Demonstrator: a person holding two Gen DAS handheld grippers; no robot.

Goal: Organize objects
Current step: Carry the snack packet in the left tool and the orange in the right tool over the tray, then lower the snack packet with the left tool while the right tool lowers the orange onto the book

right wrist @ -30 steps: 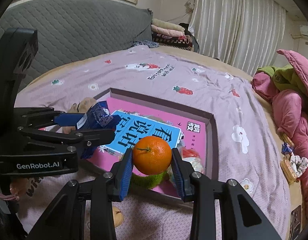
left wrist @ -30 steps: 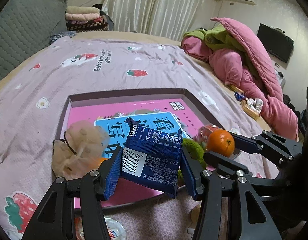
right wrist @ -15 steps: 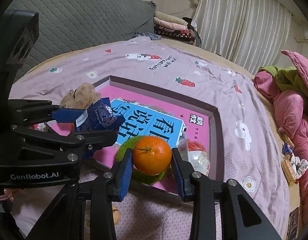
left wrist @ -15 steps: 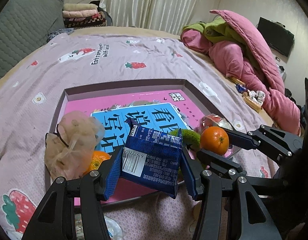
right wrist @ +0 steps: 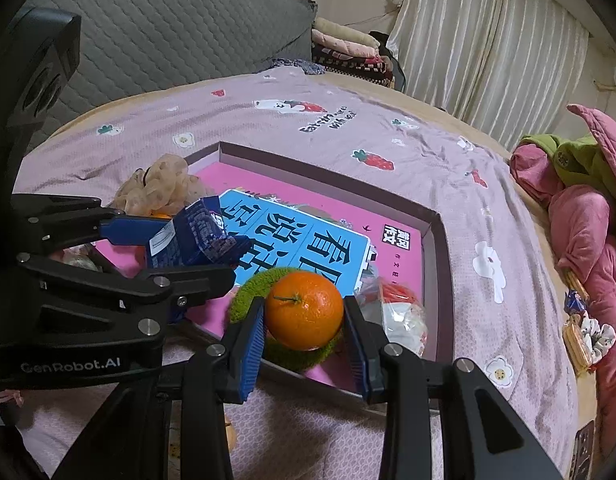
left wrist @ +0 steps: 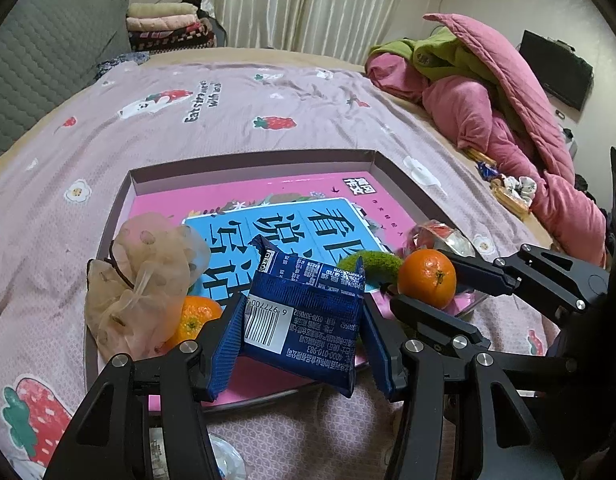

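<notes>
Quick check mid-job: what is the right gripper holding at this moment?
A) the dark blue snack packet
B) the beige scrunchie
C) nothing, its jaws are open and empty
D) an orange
D: in the right wrist view the right gripper has its jaws closed against both sides of the orange, above the green pad in the tray; the blue snack packet sits in the left gripper.

Ahead of me spreads a bed (left wrist: 236, 120) under a strawberry-print sheet, its grey quilted headboard (right wrist: 168, 28) behind. Pale curtains (left wrist: 308, 4) hang beyond; pink bedding (left wrist: 508, 120) heaps near a dark television (left wrist: 556, 68).
</notes>
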